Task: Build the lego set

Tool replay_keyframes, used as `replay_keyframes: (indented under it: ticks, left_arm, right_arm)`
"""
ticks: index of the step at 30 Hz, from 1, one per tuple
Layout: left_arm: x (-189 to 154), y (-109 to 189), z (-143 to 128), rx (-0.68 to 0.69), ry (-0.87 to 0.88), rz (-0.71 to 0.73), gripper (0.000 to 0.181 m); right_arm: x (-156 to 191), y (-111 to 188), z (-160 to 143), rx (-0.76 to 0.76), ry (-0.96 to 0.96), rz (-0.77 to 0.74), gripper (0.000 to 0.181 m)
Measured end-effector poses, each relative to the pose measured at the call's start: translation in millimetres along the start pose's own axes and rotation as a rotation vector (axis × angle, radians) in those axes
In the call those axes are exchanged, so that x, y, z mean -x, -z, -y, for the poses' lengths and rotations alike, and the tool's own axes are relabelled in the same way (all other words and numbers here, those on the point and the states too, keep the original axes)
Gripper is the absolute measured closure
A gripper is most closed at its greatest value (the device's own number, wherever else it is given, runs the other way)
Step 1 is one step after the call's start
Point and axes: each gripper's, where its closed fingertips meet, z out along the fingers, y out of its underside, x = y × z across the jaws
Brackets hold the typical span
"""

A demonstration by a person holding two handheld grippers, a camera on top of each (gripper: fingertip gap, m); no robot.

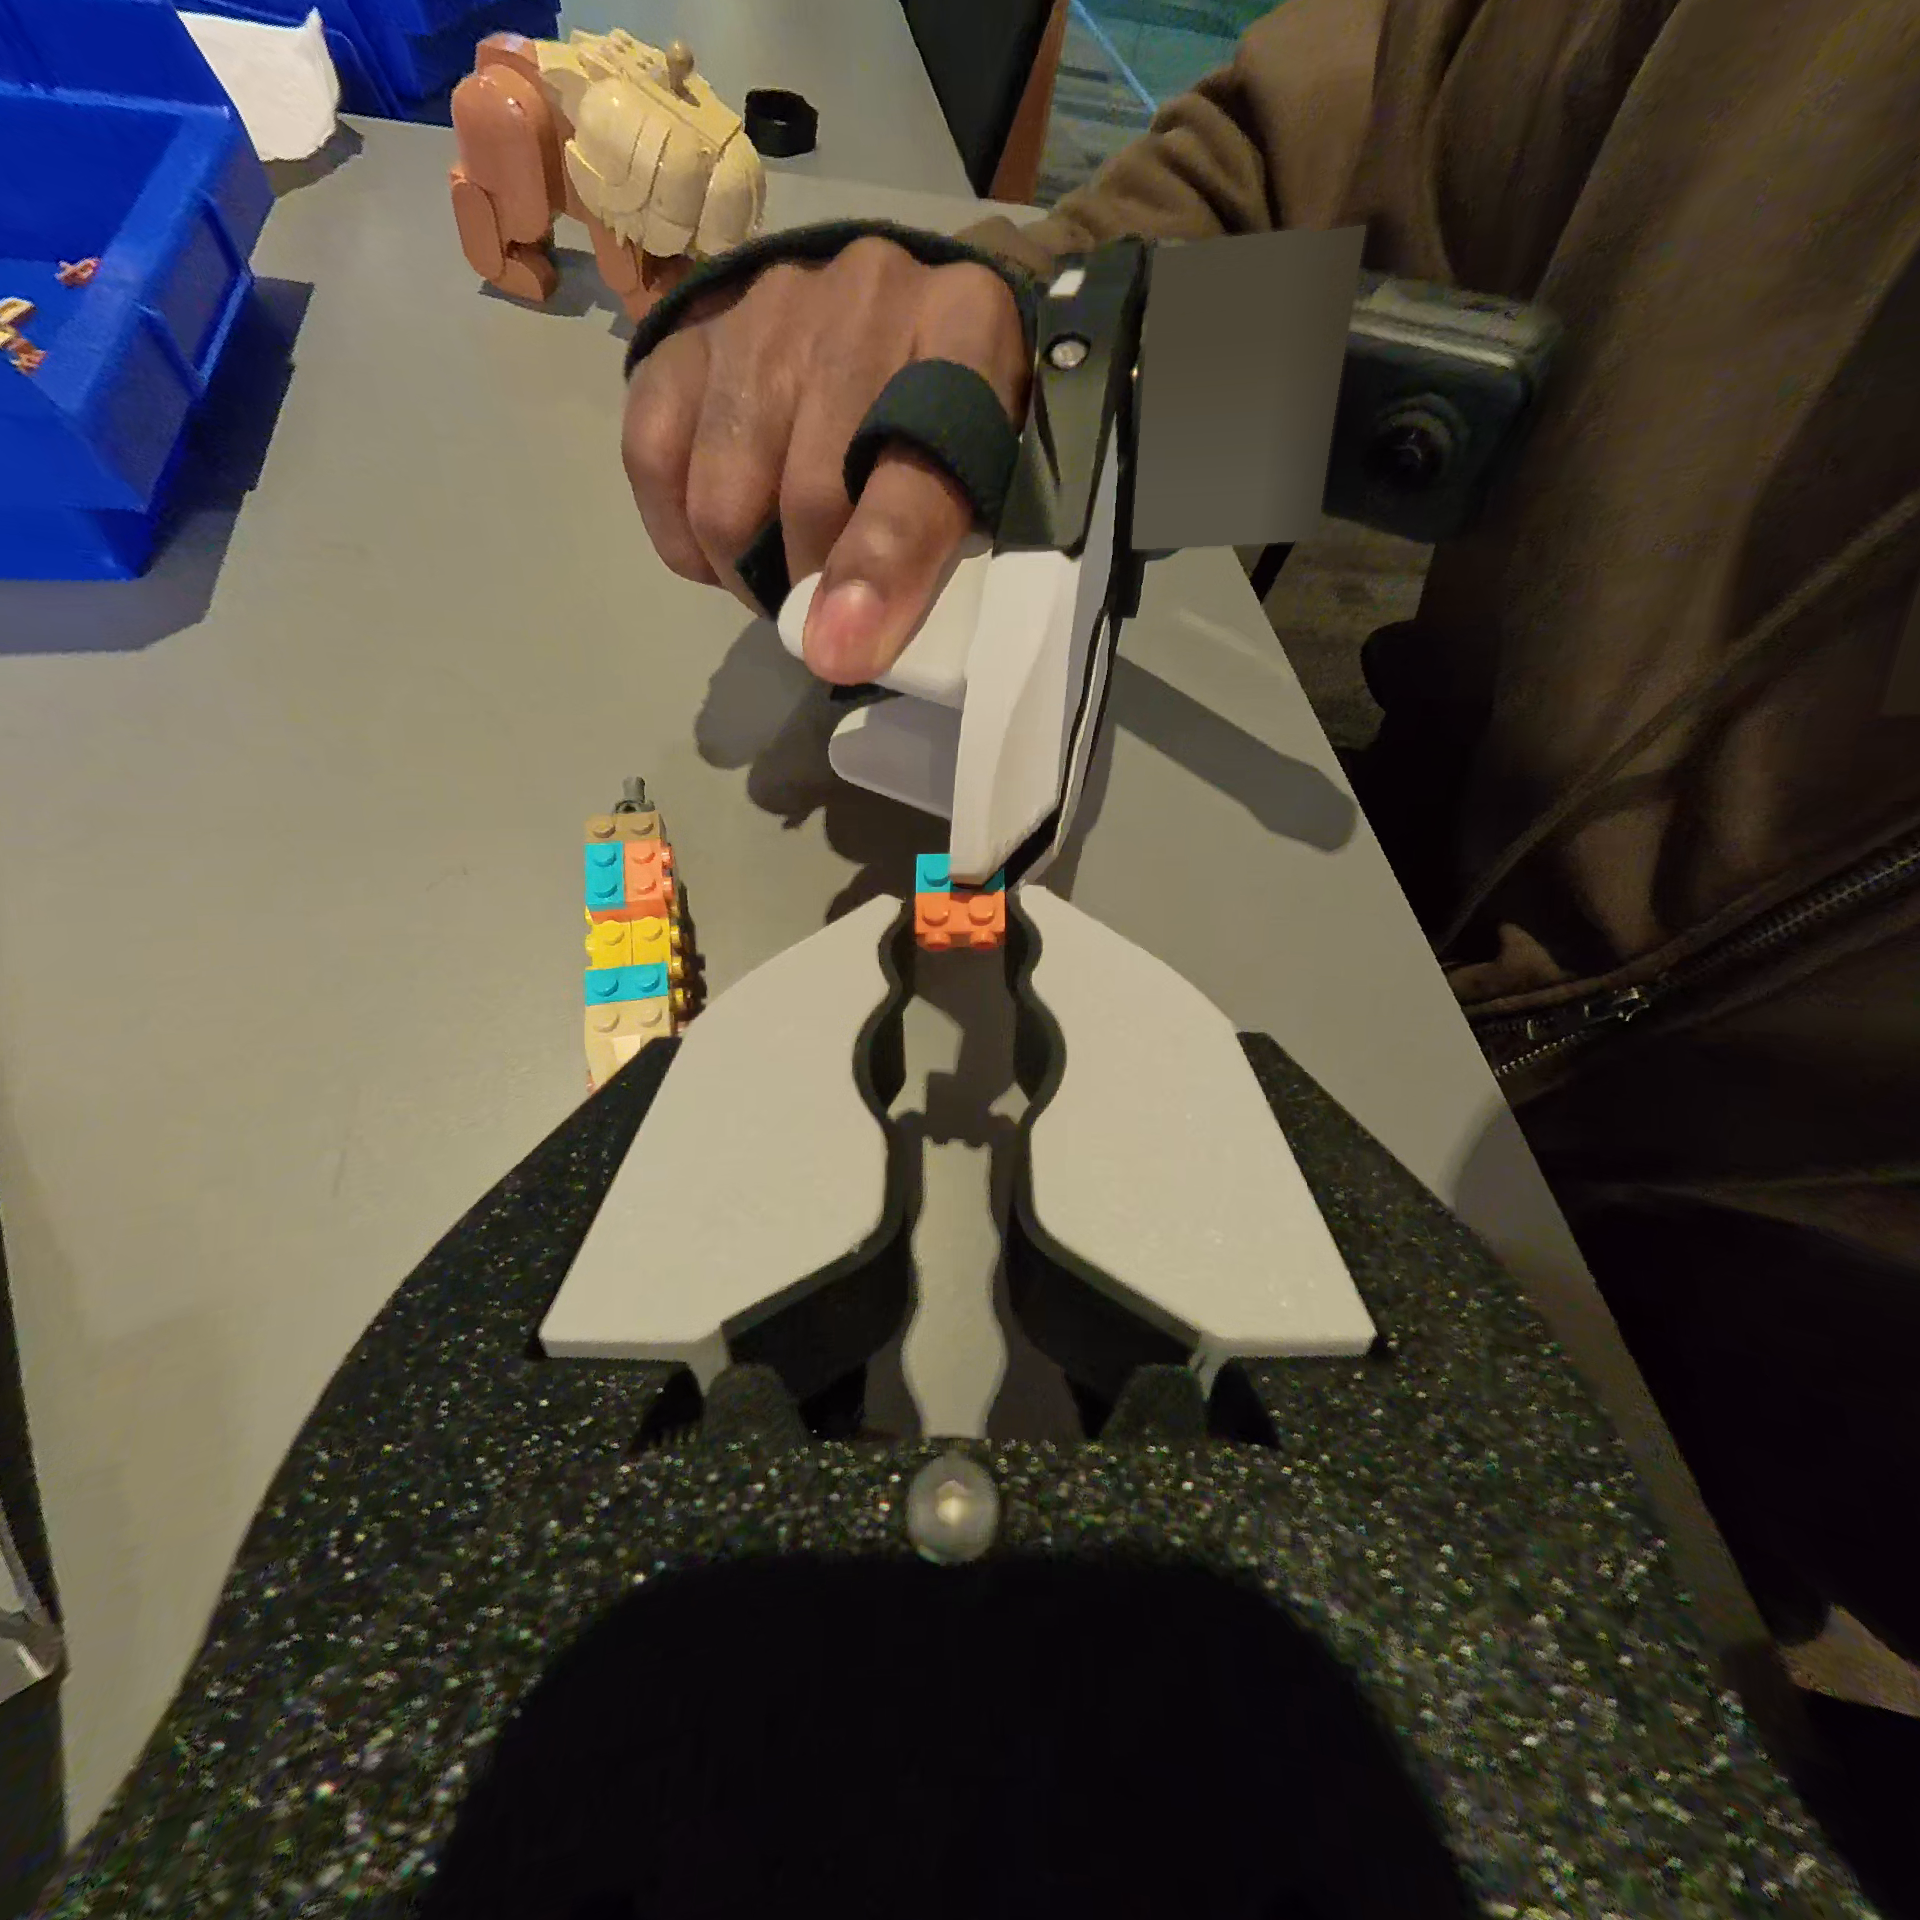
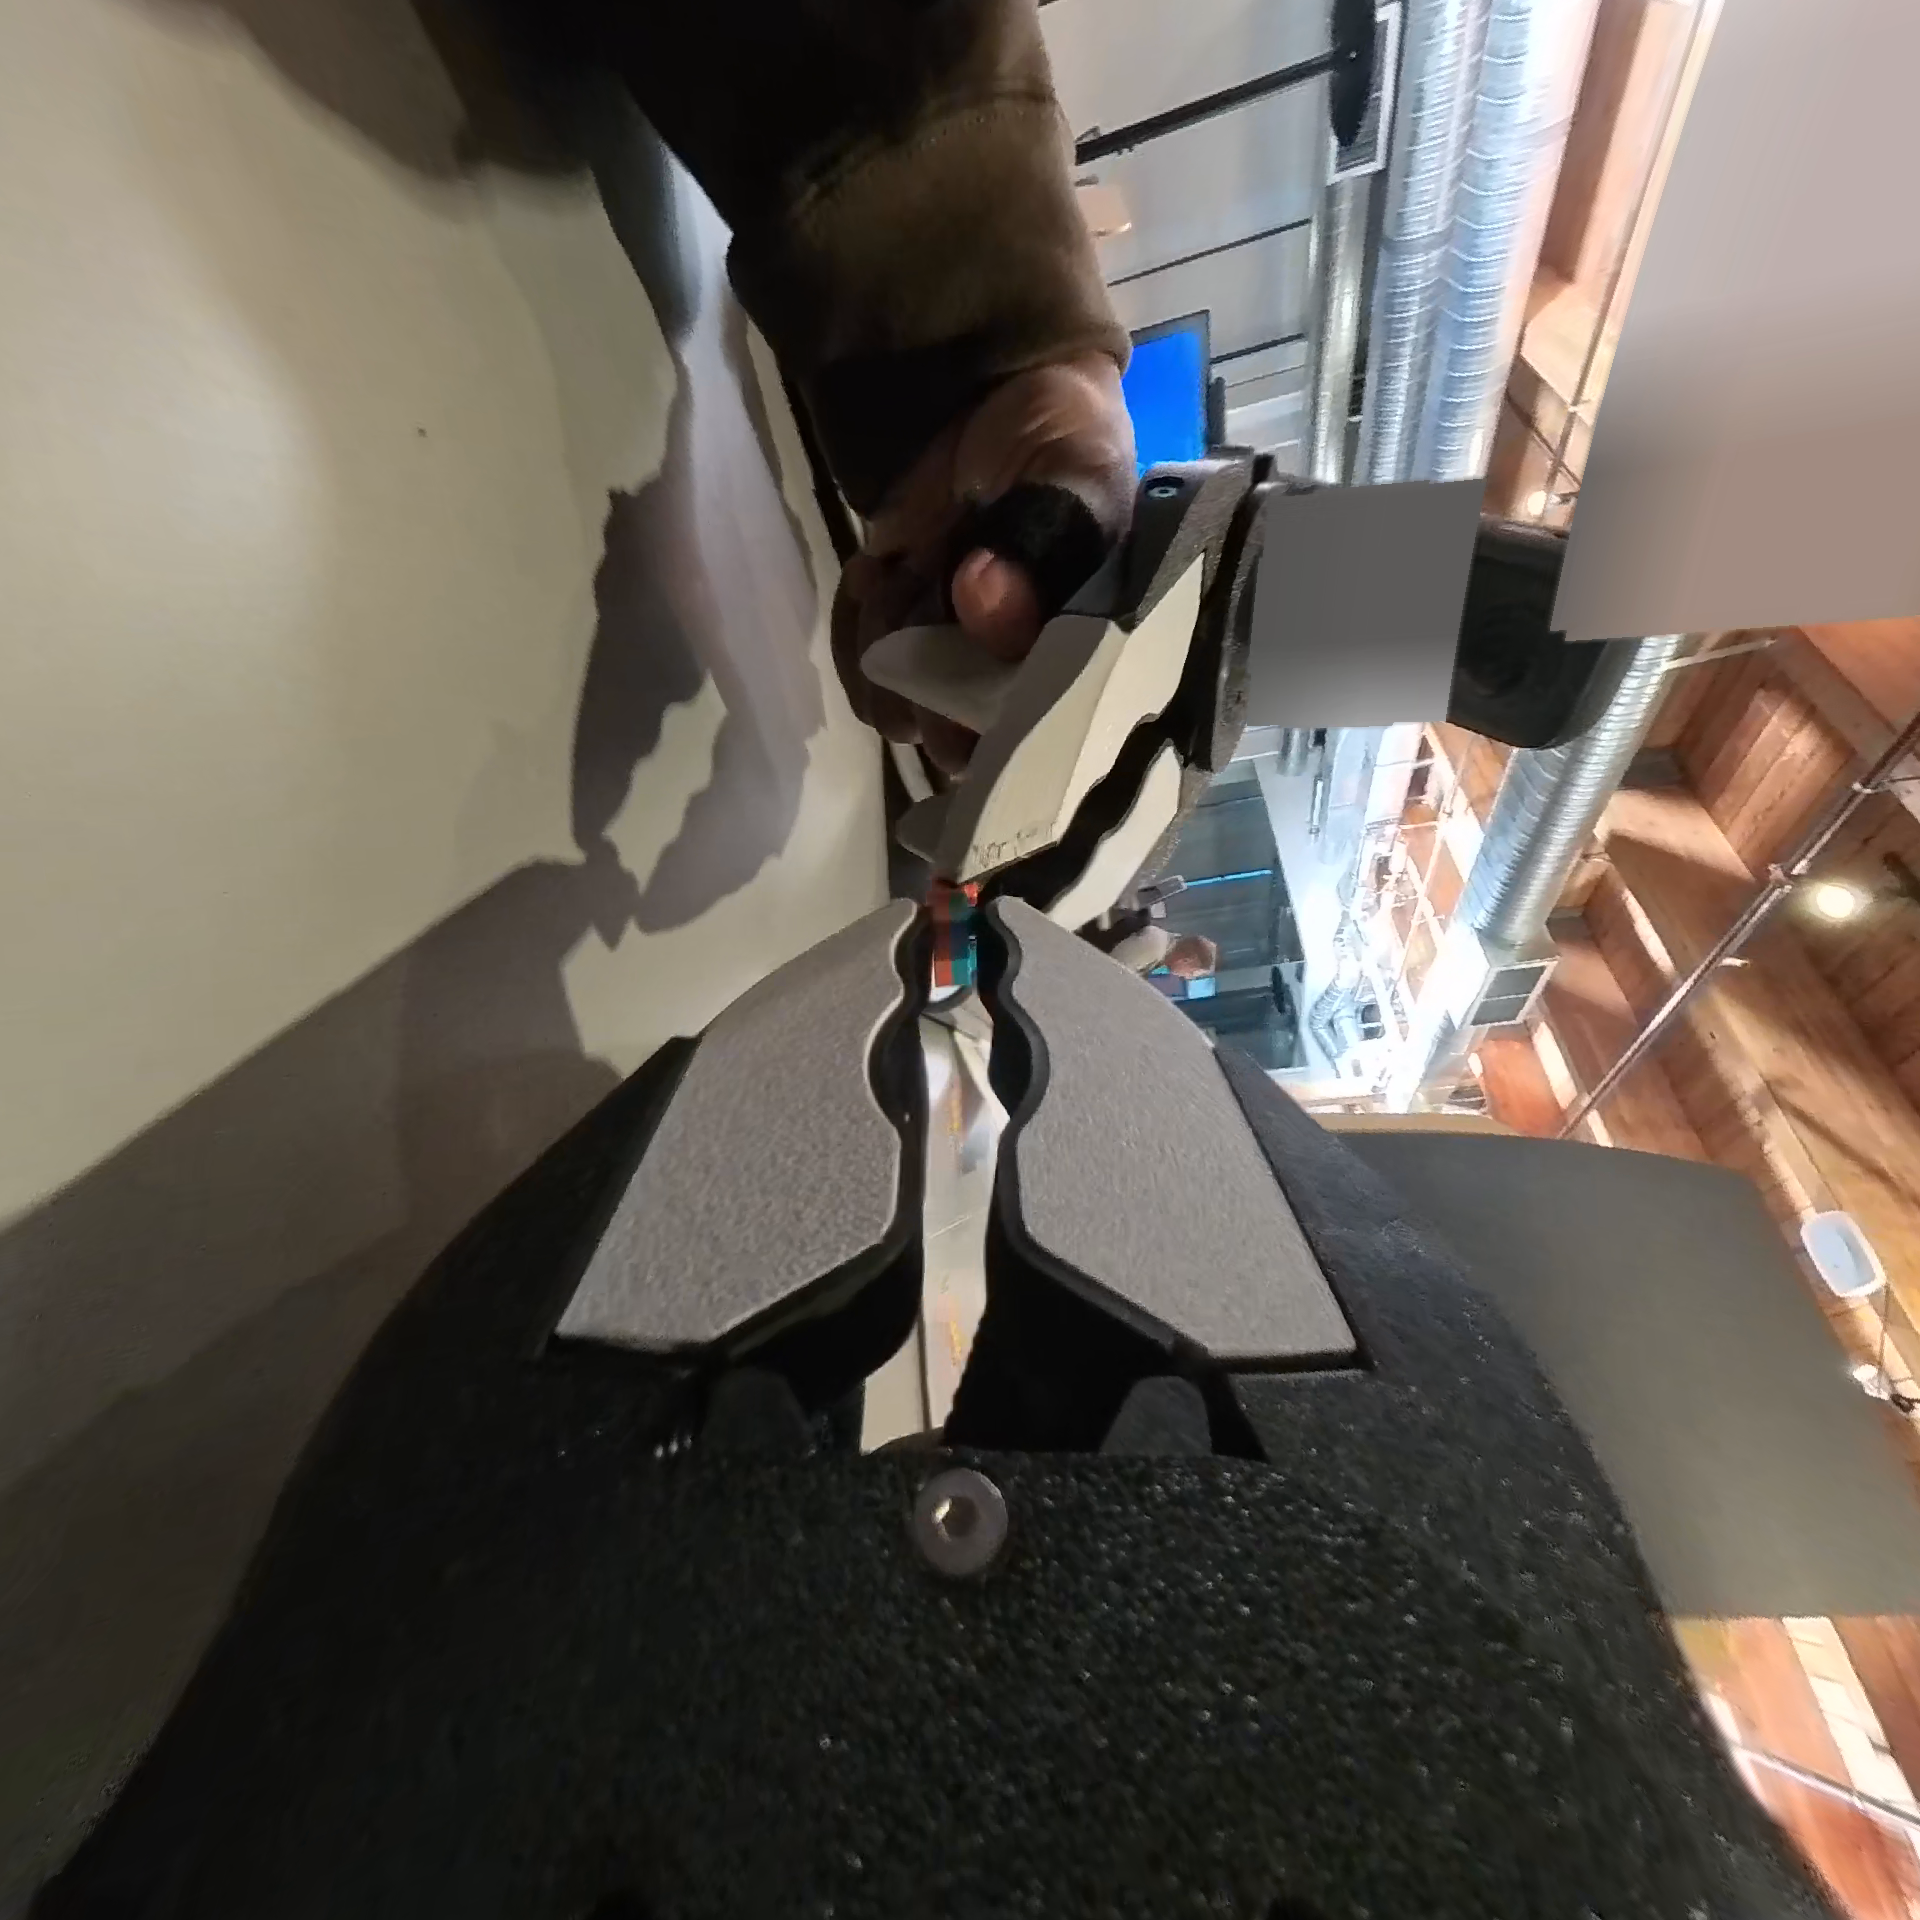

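Observation:
A small stack of an orange brick (image 1: pixel 961 925) and a teal brick (image 1: pixel 933 873) is held in the air between both grippers. My left gripper (image 1: pixel 958 914) is shut on the orange brick from below. My right gripper (image 1: pixel 985 864) comes down from above, held by a hand (image 1: pixel 790 416), and is shut on the teal brick. In the right wrist view, my right gripper (image 2: pixel 951 923) pinches the stack (image 2: pixel 954 951) while the left gripper (image 2: pixel 975 854) meets it from the far side. A multicoloured brick assembly (image 1: pixel 634 935) lies on the grey table (image 1: pixel 364 727), left of the grippers.
A tan and brown brick creature (image 1: pixel 613 166) stands at the back. Blue bins (image 1: pixel 104 312) sit at the far left, and a black ring (image 1: pixel 779 120) lies behind the creature. The table edge runs along the right, next to the person's brown jacket (image 1: pixel 1662 727). The tips of both grippers are at nearly the same place.

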Motion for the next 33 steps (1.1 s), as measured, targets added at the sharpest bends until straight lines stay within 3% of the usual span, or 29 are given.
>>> replay_keyframes:
  ticks: [8,13,16,24,28,33]
  left_arm:
    - [0,-2,-2,0.012,-0.016,0.003,0.165]
    - [4,2,5,-0.039,-0.018,0.02,0.165]
    - [13,8,5,-0.038,-0.02,0.082,0.165]
    - [43,25,-7,0.003,-0.05,0.258,0.165]
    - [59,27,-12,0.008,-0.056,0.33,0.165]
    - [69,29,-15,0.007,-0.037,0.367,0.165]
  right_arm:
    - [2,0,-1,0.009,-0.045,0.036,0.173]
    - [-7,0,-4,-0.014,-0.112,-0.036,0.173]
    - [-14,3,-8,-0.025,-0.231,-0.043,0.159]
    - [12,19,-82,0.241,-0.596,0.226,0.149]
    - [29,23,-97,0.322,-0.569,0.291,0.153]
    - [31,20,-107,0.381,-0.555,0.27,0.159]
